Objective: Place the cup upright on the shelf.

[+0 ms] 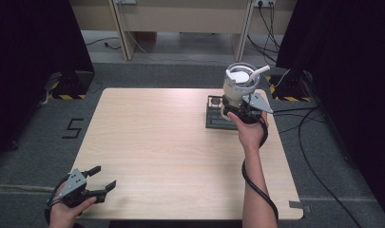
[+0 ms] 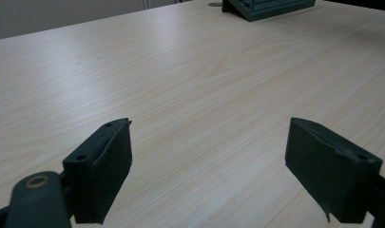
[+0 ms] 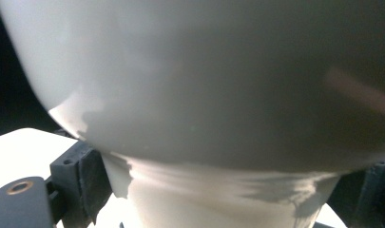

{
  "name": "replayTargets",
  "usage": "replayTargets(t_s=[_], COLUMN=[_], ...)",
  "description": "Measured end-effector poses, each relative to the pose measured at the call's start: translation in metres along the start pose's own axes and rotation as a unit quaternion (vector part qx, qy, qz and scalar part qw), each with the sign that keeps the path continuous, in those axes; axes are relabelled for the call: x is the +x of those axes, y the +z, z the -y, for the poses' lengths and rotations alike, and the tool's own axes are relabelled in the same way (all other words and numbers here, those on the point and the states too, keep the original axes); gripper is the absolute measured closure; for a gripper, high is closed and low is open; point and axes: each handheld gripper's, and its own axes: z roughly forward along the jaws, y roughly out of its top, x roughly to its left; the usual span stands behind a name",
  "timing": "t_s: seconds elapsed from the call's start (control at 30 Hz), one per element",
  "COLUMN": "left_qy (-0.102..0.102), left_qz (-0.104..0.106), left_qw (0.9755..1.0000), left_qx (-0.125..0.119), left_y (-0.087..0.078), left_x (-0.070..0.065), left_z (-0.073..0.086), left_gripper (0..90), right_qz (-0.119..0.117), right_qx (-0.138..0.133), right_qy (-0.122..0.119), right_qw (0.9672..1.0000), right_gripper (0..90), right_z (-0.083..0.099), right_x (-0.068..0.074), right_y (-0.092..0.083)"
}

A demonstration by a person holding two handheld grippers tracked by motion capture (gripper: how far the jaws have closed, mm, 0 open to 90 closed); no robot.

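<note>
High view: right claw (image 1: 241,110) pinches a white, wide-topped plastic cup with a straw (image 1: 239,85), upper right.
Likely a lift or set-down over the dark slatted tray (image 1: 215,118); left claw (image 1: 103,182) spread above the pale wooden table (image 1: 171,152).

Our light wood table (image 1: 171,142), nearly bare

We see one thing lying on it: a dark slatted rack (image 1: 217,114) near the far right corner, its edge also showing at the top of our left gripper view (image 2: 266,7).
</note>
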Motion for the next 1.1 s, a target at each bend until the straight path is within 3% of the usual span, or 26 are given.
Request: replayTargets(t_s=[0.63,1.1], left_qy=[-0.006,-0.008], left_qz=[0.0,0.0], left_qw=[1.0,1.0], left_qx=[0.0,0.002], left_y=[0.001,0.001], left_x=[0.001,0.001], left_z=[0.001,0.001], left_gripper=[15.4,15.4], right_qz=[0.026,0.039], right_qx=[0.0,0.014], right_qy=[0.015,0.015], right_qw=[0.9996,0.999], right_gripper=[11.4,11.4], right_z=[-0.002,0.001], right_x=[-0.022,-0.027], right_y=[0.018,0.039])
